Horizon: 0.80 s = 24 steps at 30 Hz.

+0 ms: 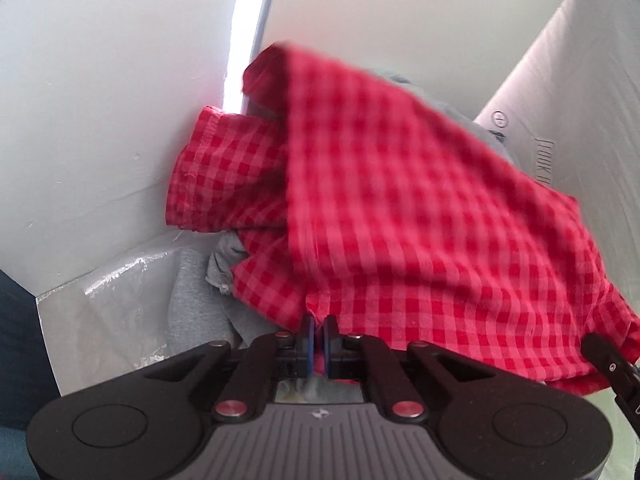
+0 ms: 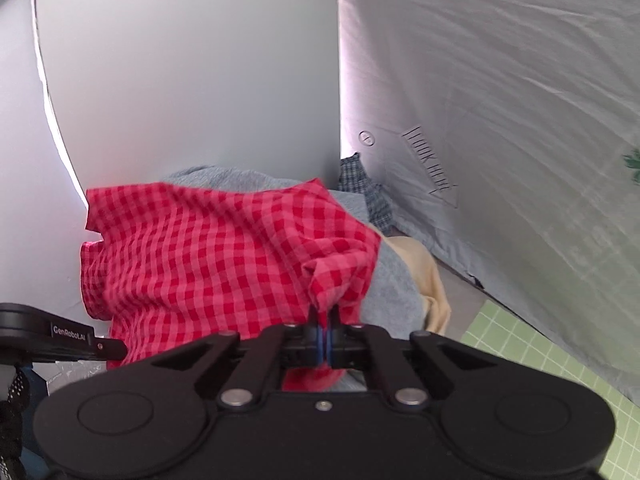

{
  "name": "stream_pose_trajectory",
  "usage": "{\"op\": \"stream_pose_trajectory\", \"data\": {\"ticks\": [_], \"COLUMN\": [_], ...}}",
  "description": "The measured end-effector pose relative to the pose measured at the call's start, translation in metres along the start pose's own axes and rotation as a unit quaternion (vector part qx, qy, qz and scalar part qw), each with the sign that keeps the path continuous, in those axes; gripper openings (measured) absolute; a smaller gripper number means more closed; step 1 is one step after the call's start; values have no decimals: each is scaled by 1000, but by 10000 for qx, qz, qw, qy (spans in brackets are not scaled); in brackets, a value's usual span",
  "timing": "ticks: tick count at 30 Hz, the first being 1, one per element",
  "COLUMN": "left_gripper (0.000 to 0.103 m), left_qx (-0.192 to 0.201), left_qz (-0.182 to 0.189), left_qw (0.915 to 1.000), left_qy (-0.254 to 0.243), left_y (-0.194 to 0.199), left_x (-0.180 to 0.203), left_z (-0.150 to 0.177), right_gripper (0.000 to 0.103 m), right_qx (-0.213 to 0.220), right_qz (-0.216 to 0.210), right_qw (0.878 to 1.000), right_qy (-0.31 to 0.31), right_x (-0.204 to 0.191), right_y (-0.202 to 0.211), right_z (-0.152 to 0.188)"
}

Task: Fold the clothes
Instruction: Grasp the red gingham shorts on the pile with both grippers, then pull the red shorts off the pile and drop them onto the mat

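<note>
A: Where is the shirt (image 1: 400, 200)?

B: The red checked shirt hangs bunched over a pile of clothes in the corner between white walls (image 1: 100, 100). A grey garment (image 2: 240, 178) lies under it, with a cream one (image 2: 420, 268) and a dark plaid one (image 2: 360, 184) at the right of the pile.

A: And the left hand-held gripper (image 1: 319, 334)?

B: Its jaws are closed, with a pinch of the shirt's lower edge caught between the blue pads (image 1: 309, 340).

A: The right hand-held gripper (image 2: 324, 330)?

B: Also closed tight, on a gathered fold of the shirt at its right side. The cloth puckers just above the fingertips.

A: Are the two close together?

B: Yes. In the right wrist view the left one shows at the left edge, just beside the shirt. A green gridded mat (image 2: 540, 344) lies at the lower right, against a wrinkled white sheet (image 2: 520, 120).
</note>
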<state>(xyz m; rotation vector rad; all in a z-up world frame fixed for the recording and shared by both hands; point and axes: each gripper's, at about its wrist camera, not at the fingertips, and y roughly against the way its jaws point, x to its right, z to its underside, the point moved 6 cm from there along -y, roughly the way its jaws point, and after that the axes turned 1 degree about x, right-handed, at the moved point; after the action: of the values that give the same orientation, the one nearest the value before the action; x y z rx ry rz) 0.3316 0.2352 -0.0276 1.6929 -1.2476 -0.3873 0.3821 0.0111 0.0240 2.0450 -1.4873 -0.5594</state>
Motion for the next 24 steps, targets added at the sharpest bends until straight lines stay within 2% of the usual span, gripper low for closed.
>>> {"op": "stream_pose_trajectory", "data": {"ticks": [3,7,9,13,16,21,22,23,24], "left_gripper": [5,5,5,7,11,23,26,30,32], "left_qx": [128,22,-73,-366,-643,-1017,-1063,-1108,-1154], "left_qz": [44,289,362,467,490,449,444,438,433], "left_qw": [9995,9976,9958,9912,9873,9804,9791,9778,9764], "left_qy": [-283,-632,-840,-1181,-1366,-1629,-1677,-1726,-1774], "left_y": [18,34,42,52,51,60,63,66,69], "left_x": [12,30,42,67,82,96,98,101,103], "left_z": [17,59,87,154,209,296,312,328,344], "right_gripper": [1,1,1,1,1,4,10,24,32], "right_qx": [203,238,164,-195,-568,-1020,-1063,-1054,-1043], "right_qz": [300,554,705,1289,1841,3118,3258,3407,3512], "right_qw": [9993,9974,9953,9858,9699,9245,9177,9102,9032], "right_qy": [-48,-384,-641,-1061,-1489,-1942,-2010,-2108,-2237], "right_x": [15,53,79,141,196,289,303,314,320], "right_y": [25,63,86,131,167,246,263,280,295], "right_z": [16,54,85,164,237,349,367,383,397]}}
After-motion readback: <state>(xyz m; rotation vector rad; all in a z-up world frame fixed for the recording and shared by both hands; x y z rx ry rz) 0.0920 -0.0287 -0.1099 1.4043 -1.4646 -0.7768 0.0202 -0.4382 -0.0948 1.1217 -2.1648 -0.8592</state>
